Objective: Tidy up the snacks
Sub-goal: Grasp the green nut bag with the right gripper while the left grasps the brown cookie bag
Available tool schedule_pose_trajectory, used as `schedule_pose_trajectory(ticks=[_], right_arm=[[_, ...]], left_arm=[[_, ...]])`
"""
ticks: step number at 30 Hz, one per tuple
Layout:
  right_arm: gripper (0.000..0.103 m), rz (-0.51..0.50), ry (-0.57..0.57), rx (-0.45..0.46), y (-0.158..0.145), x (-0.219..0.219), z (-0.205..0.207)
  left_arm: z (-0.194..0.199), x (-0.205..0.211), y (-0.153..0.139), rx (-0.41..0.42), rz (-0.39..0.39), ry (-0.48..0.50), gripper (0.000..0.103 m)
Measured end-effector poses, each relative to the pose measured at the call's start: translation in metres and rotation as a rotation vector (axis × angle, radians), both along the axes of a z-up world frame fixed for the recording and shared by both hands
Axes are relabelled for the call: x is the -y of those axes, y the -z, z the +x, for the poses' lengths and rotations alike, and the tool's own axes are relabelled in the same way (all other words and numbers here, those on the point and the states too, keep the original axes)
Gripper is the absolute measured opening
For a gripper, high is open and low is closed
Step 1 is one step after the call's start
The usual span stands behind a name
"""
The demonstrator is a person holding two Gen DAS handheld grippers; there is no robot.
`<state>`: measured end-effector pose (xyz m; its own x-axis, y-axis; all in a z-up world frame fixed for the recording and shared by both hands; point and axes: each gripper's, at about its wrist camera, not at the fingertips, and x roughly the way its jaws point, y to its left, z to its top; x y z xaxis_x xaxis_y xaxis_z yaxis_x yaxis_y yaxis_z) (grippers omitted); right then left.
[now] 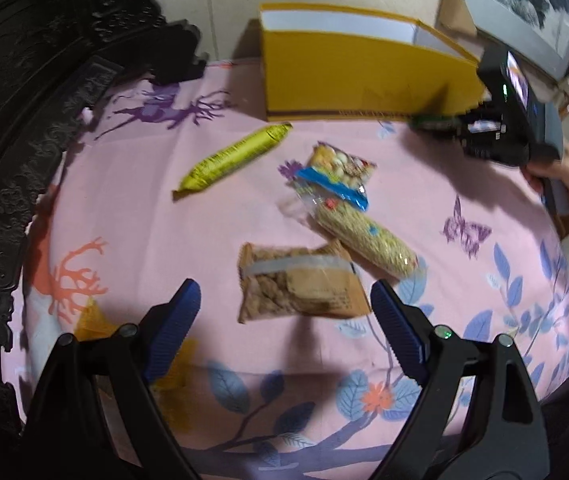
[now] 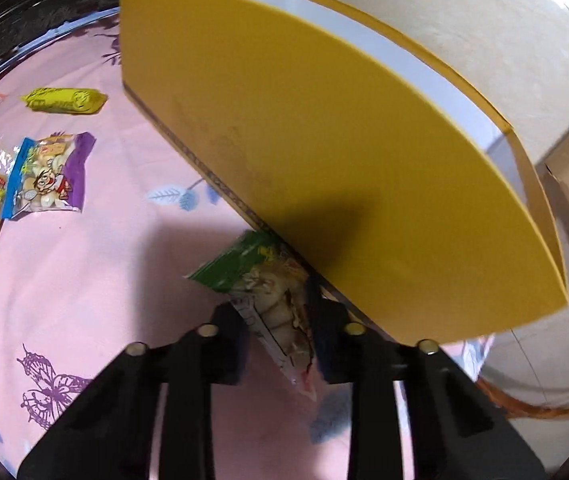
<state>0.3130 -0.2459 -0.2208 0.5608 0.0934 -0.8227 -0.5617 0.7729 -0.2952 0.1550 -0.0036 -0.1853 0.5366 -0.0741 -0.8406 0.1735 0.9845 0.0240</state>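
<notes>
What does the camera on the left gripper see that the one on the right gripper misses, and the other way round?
Only the left view shows the brown snack bag lying between the open left gripper, and the person's hand holding the other tool. Only the right view shows the right gripper shut on a green-topped packet beside the box. Both show the yellow box, the yellow-green wrapper, the blue-and-purple snack bag and the pink cloth.

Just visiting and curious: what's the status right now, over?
Right gripper shut on green snack pack beside yellow box. Left gripper open over brown pack. Nothing in the way.
</notes>
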Motion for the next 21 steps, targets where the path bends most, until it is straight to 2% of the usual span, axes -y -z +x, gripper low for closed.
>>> schedule_pose_trajectory(ticks=[4, 7, 12, 16, 21], right_arm=[[0.02, 0.059, 0.063, -0.011, -0.011, 0.004, -0.014], [0.02, 0.115, 0.115, -0.036, -0.017, 0.006, -0.03], [0.02, 0.224, 0.22, -0.09, -0.023, 0.014, -0.055], [0.02, 0.264, 0.266, -0.109, -0.024, 0.014, -0.076], [0.02, 0.305, 0.312, -0.141, -0.027, 0.022, -0.094]], left_arm=[[0.003, 0.011, 0.015, 0.001, 0.044, 0.042, 0.089], [0.01, 0.012, 0.028, -0.01, 0.048, 0.029, 0.089], [0.02, 0.013, 0.041, -0.025, 0.036, 0.024, 0.089], [0.024, 0.012, 0.048, -0.037, 0.008, 0.003, 0.089], [0.029, 0.016, 0.059, -0.044, 0.015, 0.006, 0.091]])
